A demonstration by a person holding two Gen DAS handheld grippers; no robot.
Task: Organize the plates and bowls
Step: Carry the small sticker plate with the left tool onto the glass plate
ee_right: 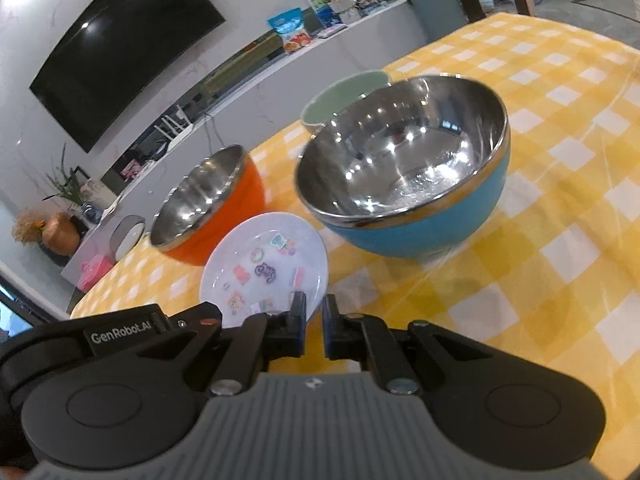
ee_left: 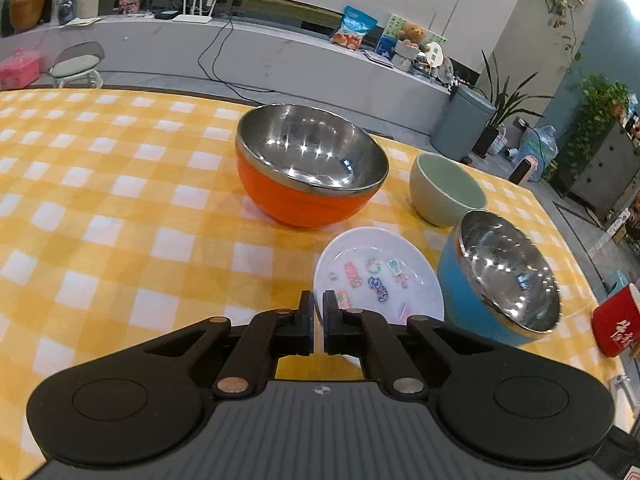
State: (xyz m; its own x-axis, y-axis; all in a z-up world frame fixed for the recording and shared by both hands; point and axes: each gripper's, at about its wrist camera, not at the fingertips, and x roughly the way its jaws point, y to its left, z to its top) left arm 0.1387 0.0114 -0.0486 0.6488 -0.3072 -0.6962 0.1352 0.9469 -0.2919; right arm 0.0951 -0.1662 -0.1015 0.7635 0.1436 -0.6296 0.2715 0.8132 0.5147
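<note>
A white plate (ee_left: pixel 416 280) with small colourful stickers lies on the yellow checked tablecloth (ee_left: pixel 120 200). My left gripper (ee_left: pixel 318 310) is shut on the plate's near left rim. In the right wrist view my right gripper (ee_right: pixel 314 312) is shut on the near right rim of the same white plate (ee_right: pixel 240 248). The left gripper's black body (ee_right: pixel 120 336) shows beside it. Behind the plate stand an orange steel-lined bowl (ee_left: pixel 308 196), a blue steel-lined bowl (ee_left: pixel 472 304) and a pale green bowl (ee_left: pixel 444 192). In the right wrist view the blue bowl (ee_right: pixel 420 232) is straight ahead, the orange bowl (ee_right: pixel 224 220) to the left.
A red container (ee_left: pixel 614 320) sits at the table's right edge. The tablecloth stretches bare to the left (ee_left: pixel 80 240) and to the right (ee_right: pixel 560 240). Beyond the table are a long white counter (ee_left: pixel 280 52), a grey bin (ee_left: pixel 460 120) and a stool (ee_left: pixel 78 66).
</note>
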